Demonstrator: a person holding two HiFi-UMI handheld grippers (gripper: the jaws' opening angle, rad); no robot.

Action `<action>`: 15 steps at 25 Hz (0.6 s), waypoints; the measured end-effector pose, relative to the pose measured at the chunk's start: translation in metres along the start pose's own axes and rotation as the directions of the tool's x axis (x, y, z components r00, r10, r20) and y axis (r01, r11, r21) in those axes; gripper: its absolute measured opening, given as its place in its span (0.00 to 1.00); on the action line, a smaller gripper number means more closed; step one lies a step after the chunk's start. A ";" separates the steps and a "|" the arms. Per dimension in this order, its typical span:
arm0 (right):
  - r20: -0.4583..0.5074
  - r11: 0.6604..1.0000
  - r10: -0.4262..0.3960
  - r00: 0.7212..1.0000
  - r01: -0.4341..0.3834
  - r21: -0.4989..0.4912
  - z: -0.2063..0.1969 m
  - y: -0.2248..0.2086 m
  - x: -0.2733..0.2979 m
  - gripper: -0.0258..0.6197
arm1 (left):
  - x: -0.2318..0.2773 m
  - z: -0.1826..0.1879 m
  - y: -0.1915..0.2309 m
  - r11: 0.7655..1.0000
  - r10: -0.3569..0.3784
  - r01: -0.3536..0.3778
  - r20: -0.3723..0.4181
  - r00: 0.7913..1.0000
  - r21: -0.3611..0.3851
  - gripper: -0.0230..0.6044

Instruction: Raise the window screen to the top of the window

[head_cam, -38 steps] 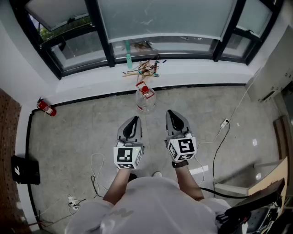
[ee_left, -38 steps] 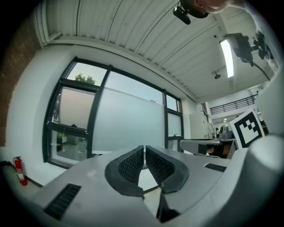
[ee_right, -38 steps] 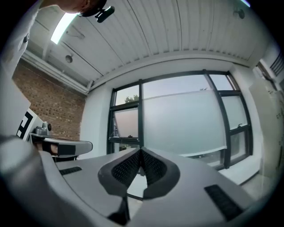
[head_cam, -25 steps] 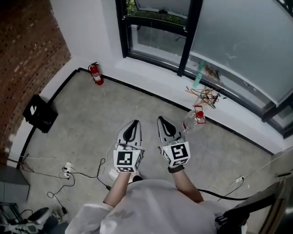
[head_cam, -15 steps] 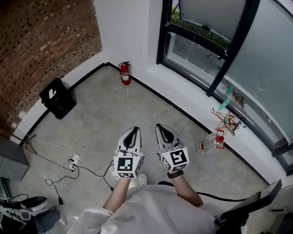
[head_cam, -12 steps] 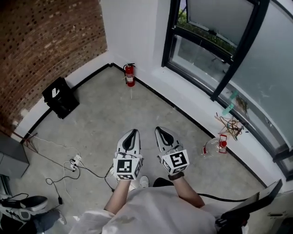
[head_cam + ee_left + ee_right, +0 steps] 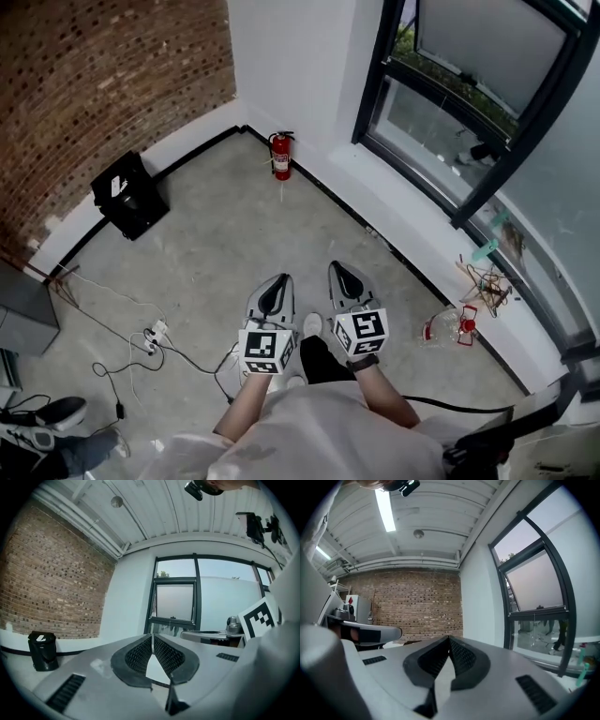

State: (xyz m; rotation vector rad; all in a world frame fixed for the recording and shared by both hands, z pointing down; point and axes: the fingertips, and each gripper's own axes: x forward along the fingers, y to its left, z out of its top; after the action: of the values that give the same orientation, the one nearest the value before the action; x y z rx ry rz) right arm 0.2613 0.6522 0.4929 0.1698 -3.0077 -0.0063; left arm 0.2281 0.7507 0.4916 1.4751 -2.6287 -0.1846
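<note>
Left gripper (image 7: 277, 284) and right gripper (image 7: 339, 272) are both pinched together on nothing, well apart from the screen (image 7: 492, 42), which I take to be the grey pane in the window (image 7: 375, 84). Walking there, I risk tripping on the bottle (image 7: 448, 326) or power strip (image 7: 153, 332); closed jaws would slip off it.

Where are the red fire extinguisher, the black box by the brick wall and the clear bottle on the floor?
fire extinguisher (image 7: 280, 159), head view, middle of its red body.
black box (image 7: 129, 195), head view, its top face.
clear bottle (image 7: 442, 328), head view, its see-through body.
</note>
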 end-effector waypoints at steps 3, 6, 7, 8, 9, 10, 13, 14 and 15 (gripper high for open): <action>0.014 1.000 0.005 1.000 -0.005 0.005 0.007 -0.035 0.049 0.04 | 0.061 0.008 0.011 1.000 -0.021 0.021 -0.002 1.000 0.021 0.06; 0.035 0.999 0.000 0.999 -0.002 0.033 0.022 -0.082 0.099 0.04 | 0.129 0.026 0.017 0.998 -0.046 0.046 0.007 0.999 0.039 0.06; 0.044 0.999 -0.003 0.999 0.001 0.036 0.029 -0.098 0.114 0.04 | 0.150 0.033 0.019 0.998 -0.052 0.051 0.014 0.999 0.048 0.06; 0.052 1.000 -0.008 0.999 0.007 0.030 0.036 -0.113 0.129 0.04 | 0.172 0.040 0.022 0.997 -0.055 0.054 0.021 0.998 0.057 0.06; 0.058 1.000 -0.016 0.998 0.015 0.019 0.043 -0.128 0.143 0.04 | 0.191 0.046 0.025 0.996 -0.056 0.054 0.028 0.998 0.067 0.06; 0.063 1.000 -0.025 0.998 0.024 0.007 0.049 -0.142 0.154 0.04 | 0.210 0.052 0.028 0.996 -0.056 0.053 0.033 0.998 0.073 0.06; 0.071 0.998 -0.055 0.996 0.055 -0.002 0.059 -0.180 0.180 0.04 | 0.254 0.059 0.035 0.996 -0.055 0.052 0.029 0.998 0.073 0.06; 0.066 0.998 -0.069 0.995 0.069 0.007 0.058 -0.192 0.187 0.04 | 0.266 0.058 0.035 0.996 -0.061 0.060 0.020 0.998 0.069 0.06; 0.056 0.996 -0.083 0.995 0.082 0.022 0.054 -0.202 0.193 0.04 | 0.278 0.055 0.035 0.995 -0.073 0.072 0.005 0.997 0.063 0.06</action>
State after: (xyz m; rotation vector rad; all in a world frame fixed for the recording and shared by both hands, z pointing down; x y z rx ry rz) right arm 0.0866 0.4295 0.4614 0.3009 -3.0557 0.0103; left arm 0.0457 0.5339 0.4558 1.5943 -2.6114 -0.1157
